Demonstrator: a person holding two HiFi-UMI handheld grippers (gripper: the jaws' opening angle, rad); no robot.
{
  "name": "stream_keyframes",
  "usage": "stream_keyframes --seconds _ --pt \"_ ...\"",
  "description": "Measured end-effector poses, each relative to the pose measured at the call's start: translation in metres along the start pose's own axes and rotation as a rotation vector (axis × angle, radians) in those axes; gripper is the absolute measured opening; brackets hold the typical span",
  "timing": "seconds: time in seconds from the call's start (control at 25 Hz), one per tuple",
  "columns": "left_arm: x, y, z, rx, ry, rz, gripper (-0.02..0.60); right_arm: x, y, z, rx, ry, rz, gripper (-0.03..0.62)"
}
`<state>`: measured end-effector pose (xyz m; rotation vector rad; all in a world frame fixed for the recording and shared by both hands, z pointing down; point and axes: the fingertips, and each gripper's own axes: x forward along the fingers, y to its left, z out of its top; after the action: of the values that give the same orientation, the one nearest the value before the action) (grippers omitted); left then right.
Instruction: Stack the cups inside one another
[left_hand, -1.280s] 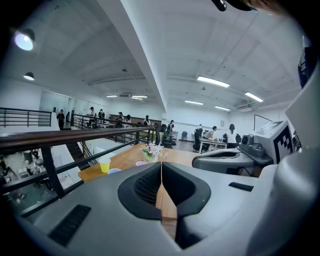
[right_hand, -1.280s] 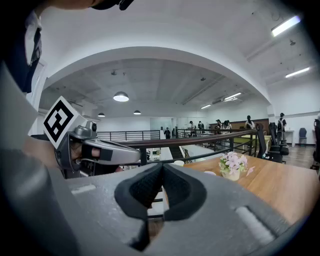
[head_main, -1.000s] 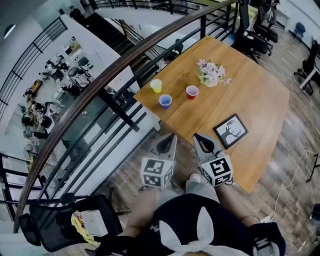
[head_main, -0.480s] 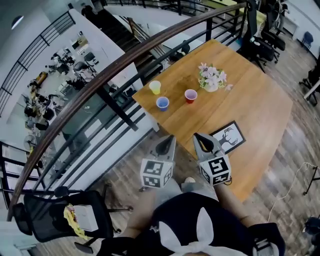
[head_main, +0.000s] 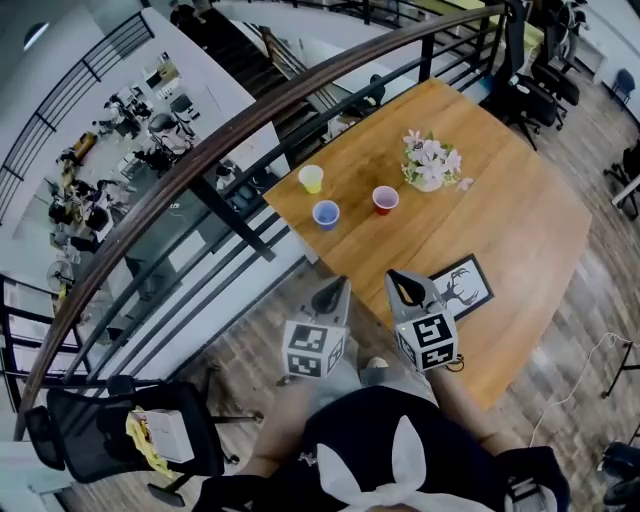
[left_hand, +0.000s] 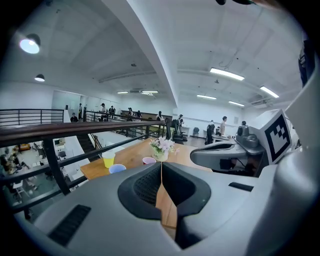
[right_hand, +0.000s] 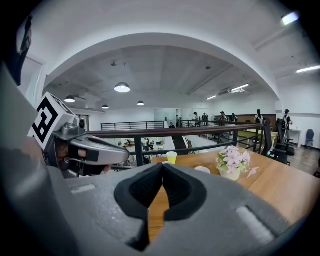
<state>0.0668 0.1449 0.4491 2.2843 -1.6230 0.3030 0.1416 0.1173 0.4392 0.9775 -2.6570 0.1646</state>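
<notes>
Three cups stand apart on the far left part of the wooden table (head_main: 520, 250): a yellow cup (head_main: 311, 178) nearest the railing, a blue cup (head_main: 326, 213) and a red cup (head_main: 385, 199). The yellow cup (left_hand: 108, 159), blue cup (left_hand: 117, 169) and red cup (left_hand: 149, 160) show past the left jaws; the yellow cup (right_hand: 172, 157) and red cup (right_hand: 202, 170) past the right jaws. My left gripper (head_main: 338, 285) and right gripper (head_main: 398, 277) are both shut and empty, side by side at the table's near edge, well short of the cups.
A vase of pink flowers (head_main: 431, 165) stands right of the red cup. A framed deer picture (head_main: 460, 287) lies by the right gripper. A dark railing (head_main: 230, 140) runs along the table's left side, with a drop beyond. An office chair (head_main: 120, 440) stands at lower left.
Both grippers have moved a little forward toward the table edge, and the view has shifted so the table and cups sit slightly lower in frame. The jaws stay shut.
</notes>
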Motion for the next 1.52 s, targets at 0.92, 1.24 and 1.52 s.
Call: stream_keyframes --seconds 0.92,1.24,1.52 --pt "0.065 0.126 0.039 -0.008 0.027 -0.097 0.021 0.122 -0.056 0.027 0.056 0.108 -0.133 0.232" --pt "0.069 0.169 0.040 0.008 0.045 -0.144 0.020 0.145 -0.062 0.018 0.075 0.156 -0.232 0.233" --pt "0.083 0.187 0.025 -0.008 0.091 -0.167 0.020 0.158 -0.053 -0.002 0.097 0.212 -0.248 0.243"
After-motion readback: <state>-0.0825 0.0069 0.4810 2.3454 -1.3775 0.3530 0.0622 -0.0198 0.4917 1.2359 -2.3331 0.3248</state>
